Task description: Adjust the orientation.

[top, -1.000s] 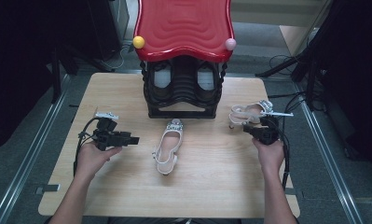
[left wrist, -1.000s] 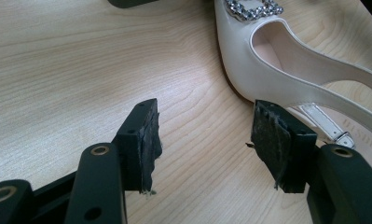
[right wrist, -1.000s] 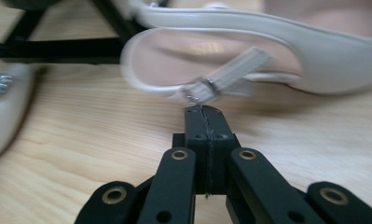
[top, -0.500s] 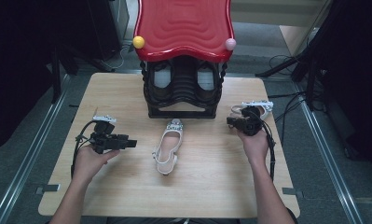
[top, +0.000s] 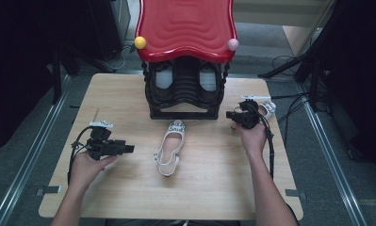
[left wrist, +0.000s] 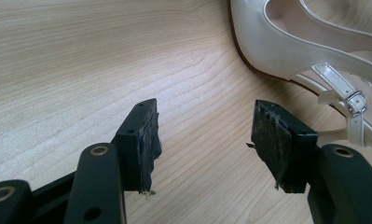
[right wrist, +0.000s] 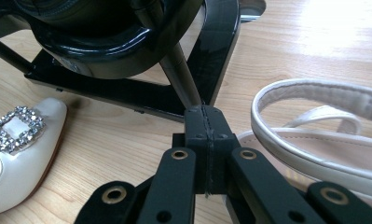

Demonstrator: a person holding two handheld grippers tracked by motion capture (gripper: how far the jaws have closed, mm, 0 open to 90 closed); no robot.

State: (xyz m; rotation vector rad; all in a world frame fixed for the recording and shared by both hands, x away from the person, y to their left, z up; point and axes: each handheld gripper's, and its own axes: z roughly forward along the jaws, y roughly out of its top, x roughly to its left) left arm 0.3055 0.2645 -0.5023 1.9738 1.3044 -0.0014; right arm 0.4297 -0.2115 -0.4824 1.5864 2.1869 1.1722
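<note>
Two cream shoes: one mid-table [top: 170, 147], one by the right gripper [top: 236, 116], whose jaws are closed, empty. Left gripper [left wrist: 204, 140] gapes, empty. We judge shoes light, glossy, slippery; grip the stiff heel counter.

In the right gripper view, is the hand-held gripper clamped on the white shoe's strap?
No: the right hand-held gripper has its jaws shut flat against each other with nothing between, and the strap curves beside them.

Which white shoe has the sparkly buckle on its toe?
The cream-white pump lying mid-table in front of the black rack. The other pale shoe, by the right gripper, shows only straps.
</note>
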